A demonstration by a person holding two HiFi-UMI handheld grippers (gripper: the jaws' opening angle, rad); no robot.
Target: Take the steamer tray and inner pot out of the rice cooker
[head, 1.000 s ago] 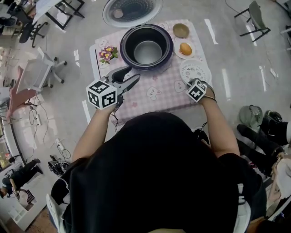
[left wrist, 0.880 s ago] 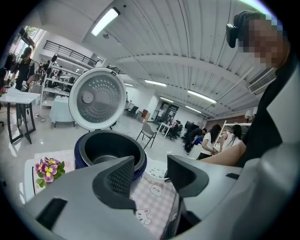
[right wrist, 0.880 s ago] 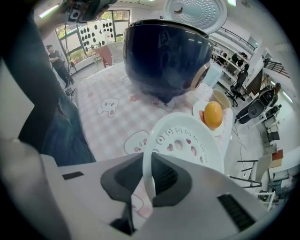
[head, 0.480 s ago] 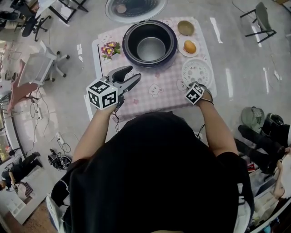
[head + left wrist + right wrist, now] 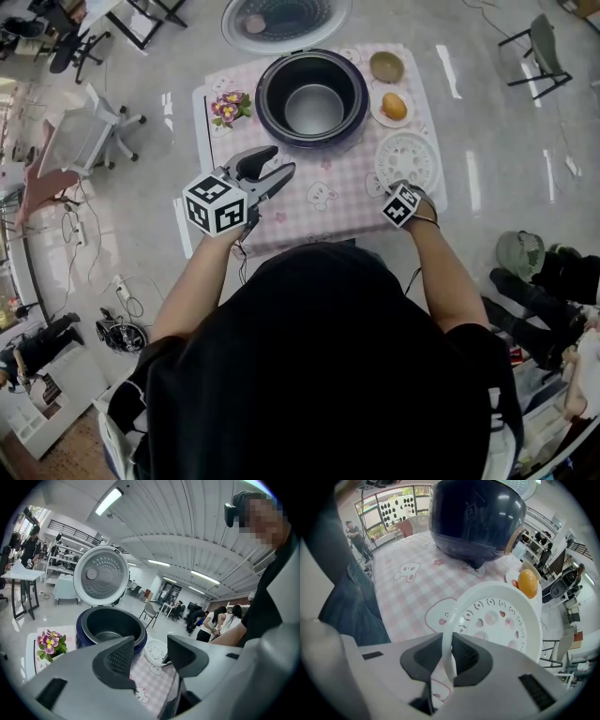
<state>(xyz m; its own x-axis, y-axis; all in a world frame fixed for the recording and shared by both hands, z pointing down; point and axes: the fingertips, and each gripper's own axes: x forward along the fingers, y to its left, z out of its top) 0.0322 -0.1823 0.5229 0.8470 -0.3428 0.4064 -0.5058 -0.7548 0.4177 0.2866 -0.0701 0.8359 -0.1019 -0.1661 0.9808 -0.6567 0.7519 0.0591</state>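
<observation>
The dark blue rice cooker [image 5: 312,98] stands open at the back of the checked table, with the inner pot [image 5: 314,108] still inside it. The white perforated steamer tray [image 5: 406,159] lies on the cloth to the cooker's right. My right gripper [image 5: 398,187] points down at the tray's near edge. In the right gripper view it [image 5: 449,656] is shut on the thin rim of the steamer tray [image 5: 501,620]. My left gripper [image 5: 281,161] hovers open and empty near the table's front left. It [image 5: 150,656] faces the cooker [image 5: 112,627].
The cooker's lid [image 5: 281,19] stands open behind it. A small bowl [image 5: 386,66] and an orange fruit [image 5: 395,105] on a plate sit at the back right, and a flower bunch [image 5: 226,108] at the back left. The table's front edge [image 5: 309,239] is close to the person's body.
My right gripper has sunk toward the table with the tray's rim between its jaws. The left gripper has stayed where it was, still open.
</observation>
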